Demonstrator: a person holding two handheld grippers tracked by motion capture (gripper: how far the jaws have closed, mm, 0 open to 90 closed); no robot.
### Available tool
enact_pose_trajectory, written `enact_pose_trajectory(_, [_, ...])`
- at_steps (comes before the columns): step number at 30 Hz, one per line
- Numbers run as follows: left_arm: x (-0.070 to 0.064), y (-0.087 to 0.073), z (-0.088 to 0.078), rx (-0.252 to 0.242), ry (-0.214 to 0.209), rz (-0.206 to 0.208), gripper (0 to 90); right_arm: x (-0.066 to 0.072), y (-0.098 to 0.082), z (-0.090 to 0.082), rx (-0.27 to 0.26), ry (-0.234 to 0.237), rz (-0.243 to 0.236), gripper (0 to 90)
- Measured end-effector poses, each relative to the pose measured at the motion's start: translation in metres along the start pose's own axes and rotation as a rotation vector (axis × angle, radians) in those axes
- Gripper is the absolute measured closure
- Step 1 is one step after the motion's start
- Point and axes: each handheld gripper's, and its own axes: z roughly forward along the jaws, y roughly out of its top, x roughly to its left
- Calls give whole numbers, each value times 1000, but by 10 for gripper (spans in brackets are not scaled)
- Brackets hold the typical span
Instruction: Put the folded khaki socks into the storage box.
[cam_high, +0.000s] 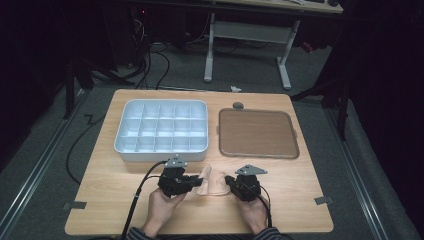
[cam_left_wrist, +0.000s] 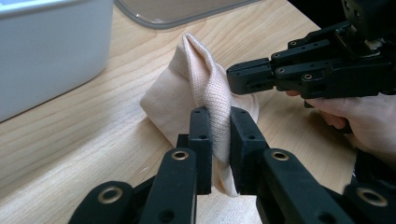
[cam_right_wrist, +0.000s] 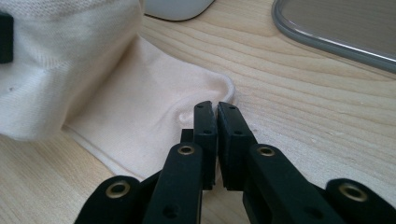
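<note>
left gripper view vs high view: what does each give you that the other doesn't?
Left gripper view alone: the knit ribbing of the cream cloth, a raised fold of it pinched between the left gripper jaws. High view alone: the whole white compartment tray, the brown-lined tray, both forearms, the floor. Both: cloth, right gripper, wooden table.

Compartment tray (cam_high: 162, 126) sitting at the back left of my worktop (cam_high: 110, 190), flat tray (cam_high: 258, 133) lying to its right, cloth (cam_high: 212, 182) lying in front between my left tongs (cam_high: 199, 182) and right tongs (cam_high: 228, 181)
</note>
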Motion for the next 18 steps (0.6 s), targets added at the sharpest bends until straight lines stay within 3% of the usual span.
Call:
enact_pose_trajectory(9, [1, 0, -5, 20, 17, 6, 809, 9, 2, 7, 7, 22, -33, 871])
enact_pose_trajectory(15, [1, -1, -4, 24, 18, 7, 807, 24, 4, 14, 2, 48, -60, 872])
enact_pose_trajectory(18, [1, -2, 0, 37, 22, 8, 805, 28, 6, 16, 4, 62, -53, 871])
